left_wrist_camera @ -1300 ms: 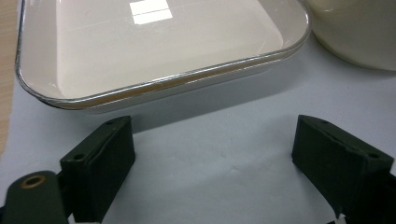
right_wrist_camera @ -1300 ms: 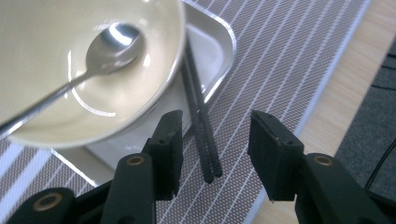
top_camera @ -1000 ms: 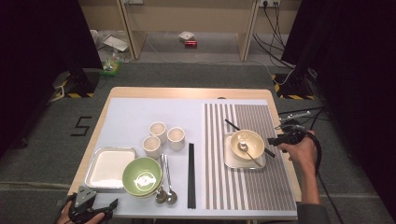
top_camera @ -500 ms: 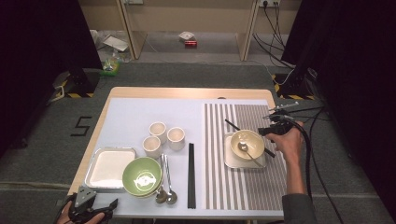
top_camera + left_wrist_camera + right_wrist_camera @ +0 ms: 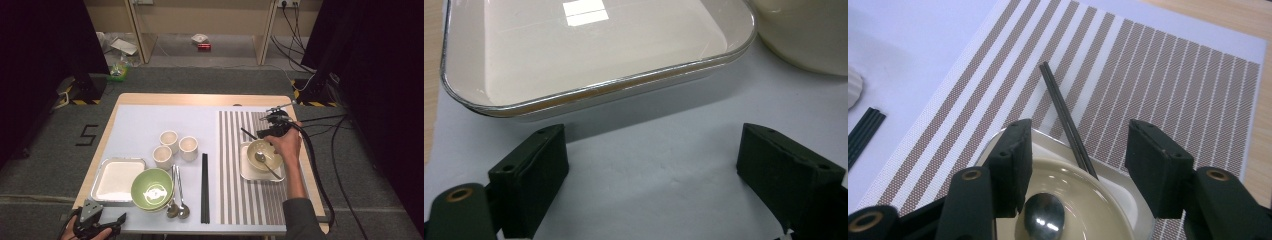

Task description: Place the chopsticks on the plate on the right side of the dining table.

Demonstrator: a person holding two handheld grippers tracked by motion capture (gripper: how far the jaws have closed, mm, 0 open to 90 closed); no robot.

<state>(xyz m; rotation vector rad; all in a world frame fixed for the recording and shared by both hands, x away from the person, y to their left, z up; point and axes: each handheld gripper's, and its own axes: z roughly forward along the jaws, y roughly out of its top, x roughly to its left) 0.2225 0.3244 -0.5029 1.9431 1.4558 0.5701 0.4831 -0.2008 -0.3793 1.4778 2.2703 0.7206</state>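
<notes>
High view: right gripper (image 5: 266, 131) hovers at the far rim of the cream bowl (image 5: 265, 155) on the striped placemat (image 5: 235, 200), jaws apart and holding nothing, having just been opening. Right gripper view puts the target, a pair of dark chopsticks (image 5: 1065, 117), straight ahead between the jaws but not pinched; near end leans on the square tray (image 5: 1135, 210) under the bowl, far tip lies out on the mat. Long axis runs roughly along the gripper's line of sight, angled a bit toward the upper left, so I'd judge a grab needs the jaws to straddle the sticks crosswise just past the tray rim. Right hand is much nearer; left gripper (image 5: 97, 226) sits well apart at the near left table edge, jaws wide open and empty (left gripper view has them just short of the empty rectangular tray (image 5: 589, 55)). Containers: cream bowl holds a metal spoon (image 5: 1044, 217), handle running to the near right in the high view; green bowl (image 5: 152, 188) shows only its printed pattern inside; three small cups (image 5: 175, 146) in a cluster, contents too small to tell. Second chopstick pair (image 5: 204, 187) and two spoons (image 5: 177, 197) lie between green bowl and mat
</notes>
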